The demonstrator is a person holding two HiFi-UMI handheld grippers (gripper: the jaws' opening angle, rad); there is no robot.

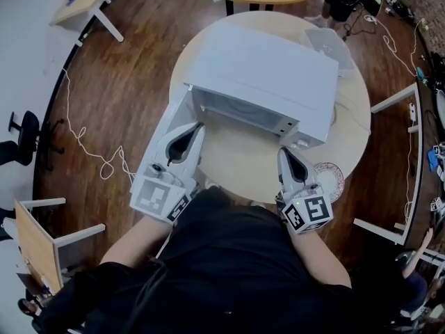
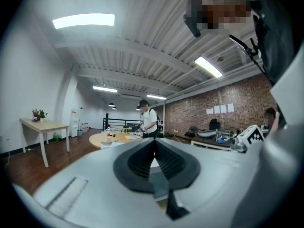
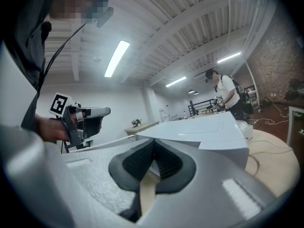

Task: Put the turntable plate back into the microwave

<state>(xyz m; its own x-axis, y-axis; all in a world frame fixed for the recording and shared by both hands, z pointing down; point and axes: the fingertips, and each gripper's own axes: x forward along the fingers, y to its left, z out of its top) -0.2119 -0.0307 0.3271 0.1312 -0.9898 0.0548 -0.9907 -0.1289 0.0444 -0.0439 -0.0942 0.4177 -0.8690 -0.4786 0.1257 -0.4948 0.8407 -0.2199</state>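
1. On our left gripper (image 1: 199, 126) the fingers (image 2: 138, 161) meet on nothing, at the open mouth of the microwave (image 1: 264, 75).
2. On our right gripper (image 1: 283, 151) the fingers (image 3: 167, 164) are also closed and empty.
3. The turntable plate (image 1: 334, 180) lies flat on the desk (image 1: 236, 160), just right of our right gripper, outside the microwave.

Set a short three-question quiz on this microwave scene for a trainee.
1. True or false: the microwave has its door closed.
2. Where is the plate? A) inside the microwave B) on the table beside the right gripper C) on top of the microwave
3. Fill in: the right gripper's jaws are ____, with nothing between them.
Key: 1 false, the door stands open; 2 B; 3 shut.
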